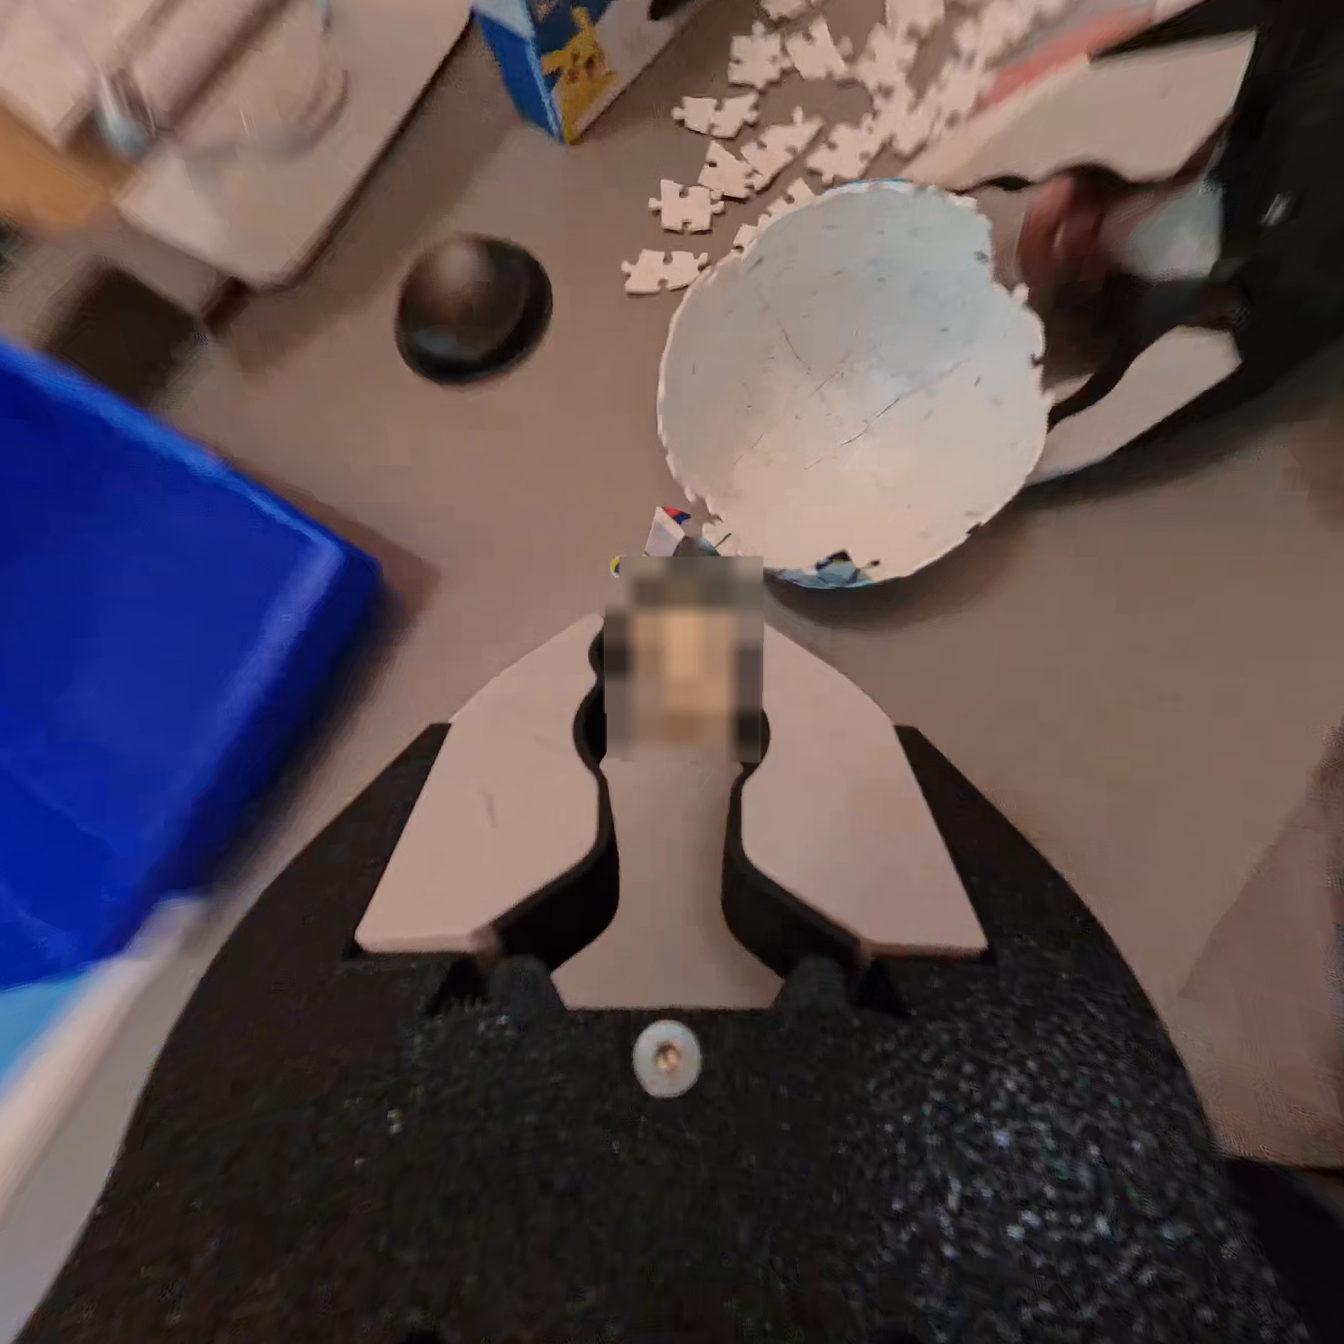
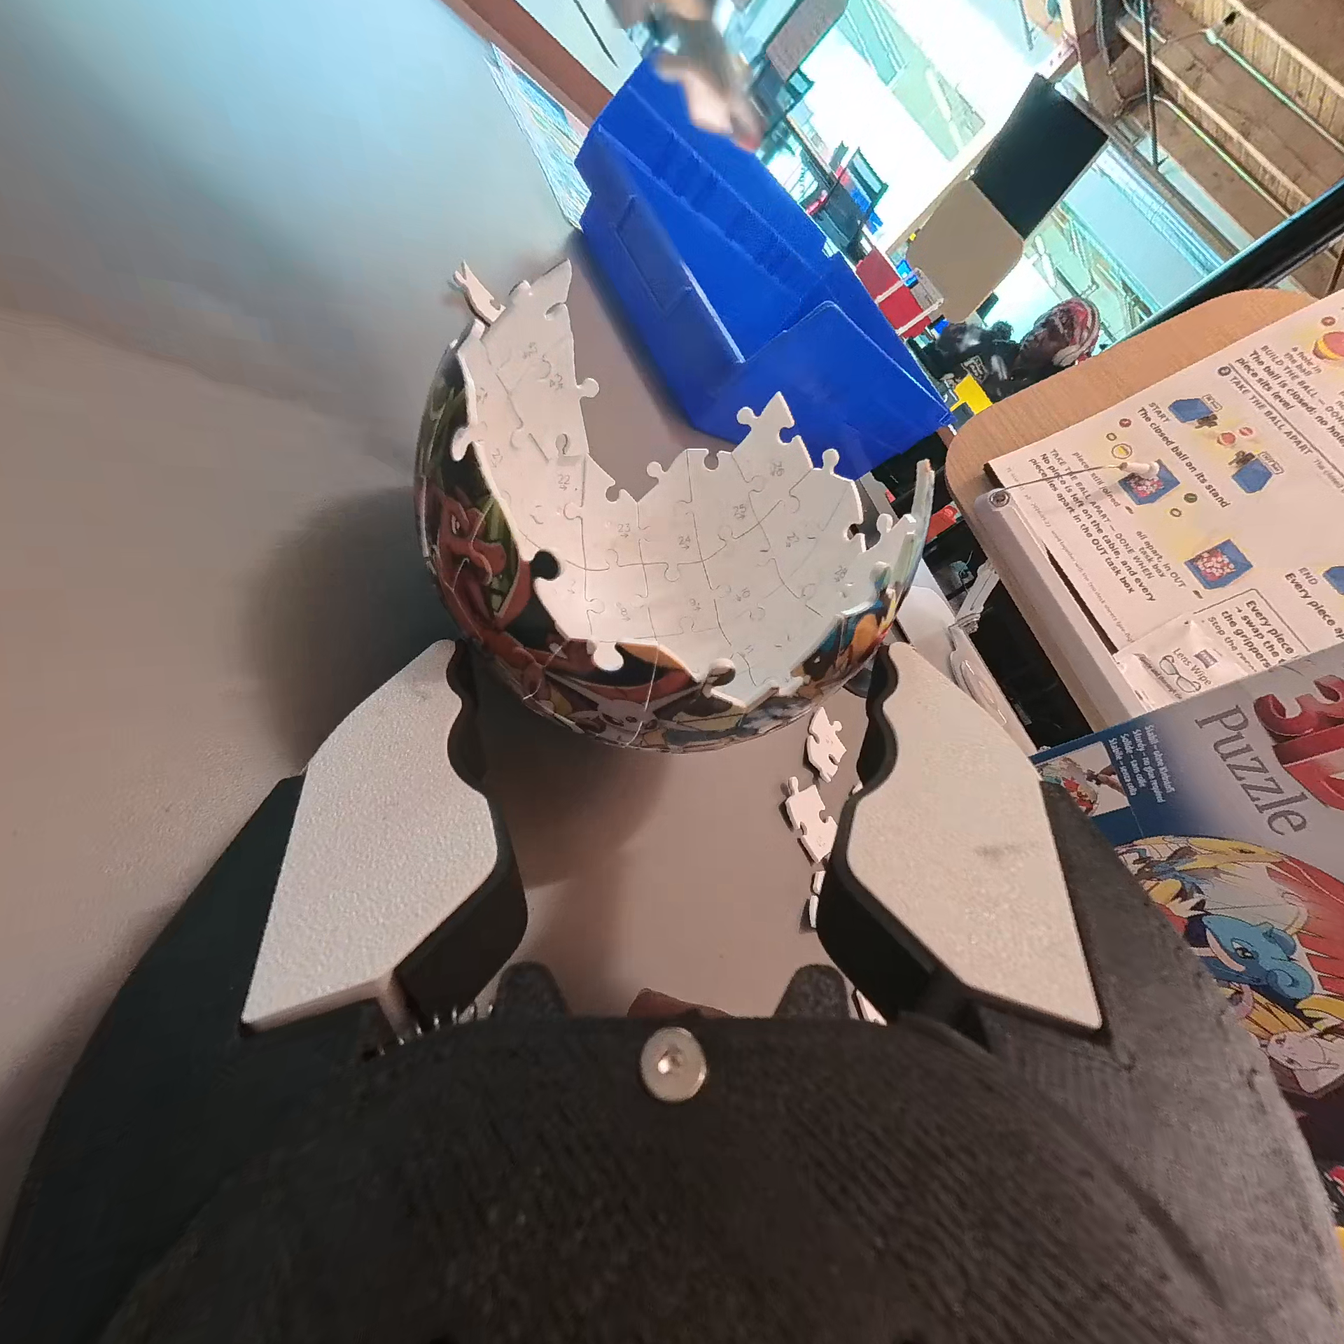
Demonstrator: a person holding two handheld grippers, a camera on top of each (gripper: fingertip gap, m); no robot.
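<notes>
Presently my left tool [image 1: 684,654] has its jaws nearly together. A patch hides the gap, so I cannot tell whether they clamp anything. My right tool [image 2: 673,654] stands wide apart, tips flanking the half-built puzzle shell [image 2: 676,545] on the counter [image 1: 509,473], but contact is unconfirmed. Loose pieces [image 1: 800,131] lie beyond it, with a blue bin [image 1: 145,654] to one side. I judge the thin shell would flex, so any squeeze should be light and low on its wall.

Puzzle shell [image 2: 676,553] sits on table [image 2: 182,582] between right gripper [image 2: 673,669] fingertips, bin [image 2: 734,291] behind it. Loose pieces [image 2: 814,785] just right of shell; box [image 2: 1251,858] and sheet [image 2: 1200,465] farther right. Left view: dome [image 1: 473,305] left of shell.
</notes>
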